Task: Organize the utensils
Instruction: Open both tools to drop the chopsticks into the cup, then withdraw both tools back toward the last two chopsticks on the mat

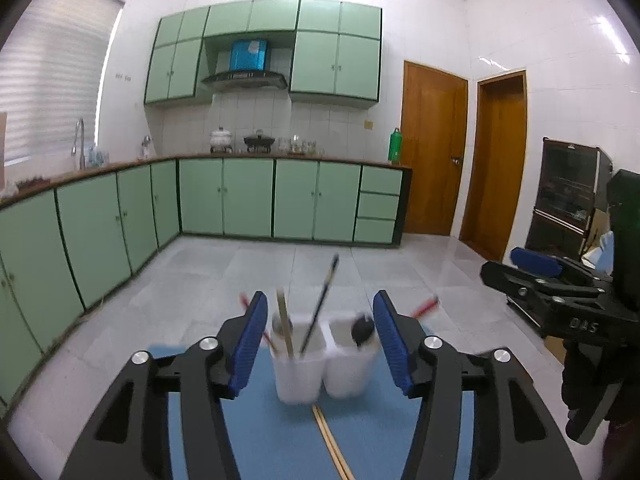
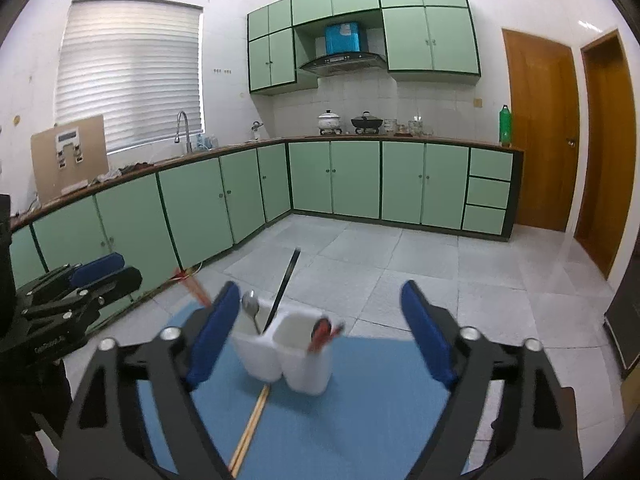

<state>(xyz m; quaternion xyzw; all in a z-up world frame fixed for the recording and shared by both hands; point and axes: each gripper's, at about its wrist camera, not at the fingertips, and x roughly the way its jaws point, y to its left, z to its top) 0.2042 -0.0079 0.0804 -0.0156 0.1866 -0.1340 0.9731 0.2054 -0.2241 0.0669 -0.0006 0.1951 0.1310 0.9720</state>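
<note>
Utensil holder [image 1: 324, 360] between open fingers [image 1: 252, 340]

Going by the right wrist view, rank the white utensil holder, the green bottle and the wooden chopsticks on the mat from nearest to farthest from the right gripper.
1. Wooden chopsticks, on the blue mat, low between the jaws.
2. White utensil holder, just beyond them on the mat.
3. Green bottle, far right end of the counter.
</note>
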